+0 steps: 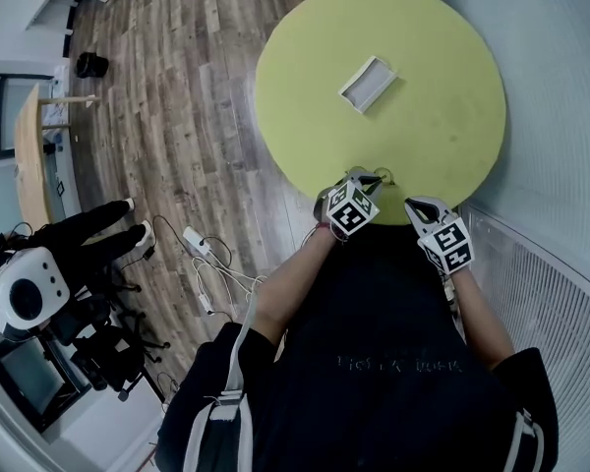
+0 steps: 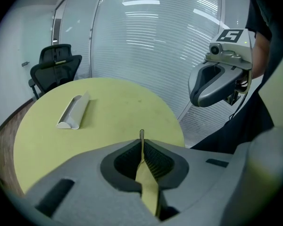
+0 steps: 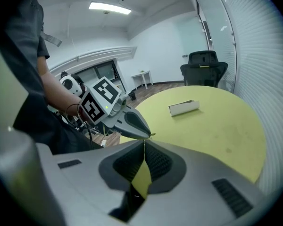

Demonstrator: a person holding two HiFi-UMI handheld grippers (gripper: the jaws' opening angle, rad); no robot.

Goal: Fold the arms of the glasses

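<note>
Nearest thing first: the left gripper (image 3: 146, 134) is right over the desk (image 1: 442, 116) rim at its 6 o'clock, just in front of the person's body. Its jaws are pressed together with a thin sliver poking up between the tips. I'm fairly sure that's a bit of the glasses (image 2: 141, 134); it's the only part of them I can make out, so I can't tell which way the arms lie. The right gripper (image 3: 144, 144) hangs at about 4 o'clock from the left one, off the rim. Its jaws are closed too, with nothing I can see between them.

What worries me:
- That pinch is on something really thin. Any twist from the left hand and it could slip out, and this close to the rim it'd drop to the floor rather than land on the desk.
- The right jaws will have to open before they can nudge an arm, and a push against the hinge could bend it.
- The two grippers are close together, so they could easily knock into each other.

There's loads of room further out. Bare desk runs toward 12 o'clock up to the white case (image 1: 367, 84) near the middle, with more open top at 3 and 9 o'clock. I'd shift the work inward. A black chair (image 2: 56, 65) sits past the far rim.
</note>
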